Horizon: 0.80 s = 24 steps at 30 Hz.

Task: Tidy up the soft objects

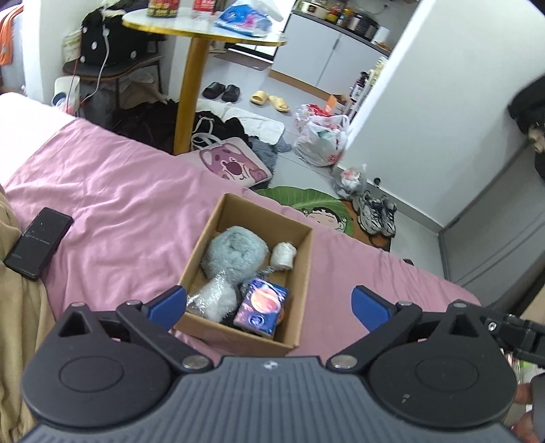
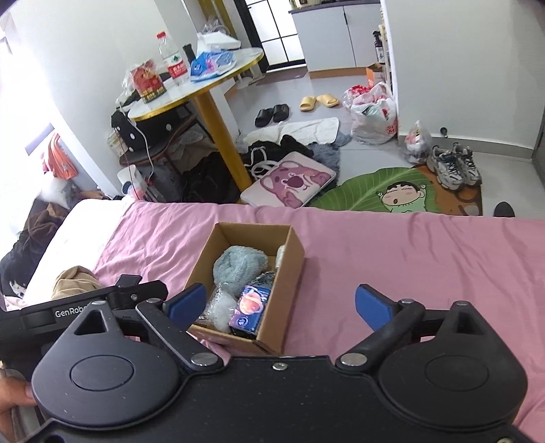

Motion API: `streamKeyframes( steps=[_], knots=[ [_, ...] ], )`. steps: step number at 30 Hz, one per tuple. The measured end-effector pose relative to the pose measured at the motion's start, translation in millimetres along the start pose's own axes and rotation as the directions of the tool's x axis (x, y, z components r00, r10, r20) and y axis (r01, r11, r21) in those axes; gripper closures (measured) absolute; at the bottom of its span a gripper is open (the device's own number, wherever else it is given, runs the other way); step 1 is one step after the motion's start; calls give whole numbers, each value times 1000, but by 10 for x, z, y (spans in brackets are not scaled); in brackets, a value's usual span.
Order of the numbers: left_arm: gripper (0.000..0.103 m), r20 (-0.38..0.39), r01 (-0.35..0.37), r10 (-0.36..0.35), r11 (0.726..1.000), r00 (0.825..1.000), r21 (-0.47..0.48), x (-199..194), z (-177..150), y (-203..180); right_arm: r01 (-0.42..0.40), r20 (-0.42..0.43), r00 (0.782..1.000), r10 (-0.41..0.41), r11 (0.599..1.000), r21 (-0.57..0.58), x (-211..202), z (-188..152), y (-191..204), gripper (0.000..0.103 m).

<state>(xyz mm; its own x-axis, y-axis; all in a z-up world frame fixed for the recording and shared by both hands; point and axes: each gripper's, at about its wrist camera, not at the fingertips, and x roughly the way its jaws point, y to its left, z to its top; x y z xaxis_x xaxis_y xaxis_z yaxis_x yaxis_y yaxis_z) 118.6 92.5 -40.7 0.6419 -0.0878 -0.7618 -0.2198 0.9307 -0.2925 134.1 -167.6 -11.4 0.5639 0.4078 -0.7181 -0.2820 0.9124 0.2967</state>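
Cardboard box: its near wall was hidden behind the right gripper body; a white roll showed only as a sliver past the box's right wall. Dark item under the tissue pack: mostly covered, unidentifiable. Bottle labels on the round table: cut off by the top edge.

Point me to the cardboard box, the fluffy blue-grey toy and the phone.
cardboard box [image 1: 299, 283]: left wrist view, on its right wall.
fluffy blue-grey toy [image 1: 235, 254]: left wrist view, middle of its fur.
phone [image 1: 38, 242]: left wrist view, centre of its dark screen.
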Motion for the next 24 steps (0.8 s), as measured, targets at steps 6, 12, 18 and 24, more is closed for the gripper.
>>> streamKeyframes(
  steps=[6,12,18,24],
  knots=[
    [1,3,7,-7,999,1000,45,-211,-137,-164,7,28,1000,-7,1000,21,-261,-116,-160,3],
    [1,16,6,-8,996,1000,89,-423,-258,-313,3,55,998,-5,999,36,-502,-246,-298,0],
    [1,27,2,-5,992,1000,127,-601,-398,-455,2,75,997,-4,1000,29,-709,-386,-392,0],
    [1,43,2,-9,987,999,161,-776,-533,-567,9,95,995,-9,1000,10,-904,-502,-422,0]
  ],
)
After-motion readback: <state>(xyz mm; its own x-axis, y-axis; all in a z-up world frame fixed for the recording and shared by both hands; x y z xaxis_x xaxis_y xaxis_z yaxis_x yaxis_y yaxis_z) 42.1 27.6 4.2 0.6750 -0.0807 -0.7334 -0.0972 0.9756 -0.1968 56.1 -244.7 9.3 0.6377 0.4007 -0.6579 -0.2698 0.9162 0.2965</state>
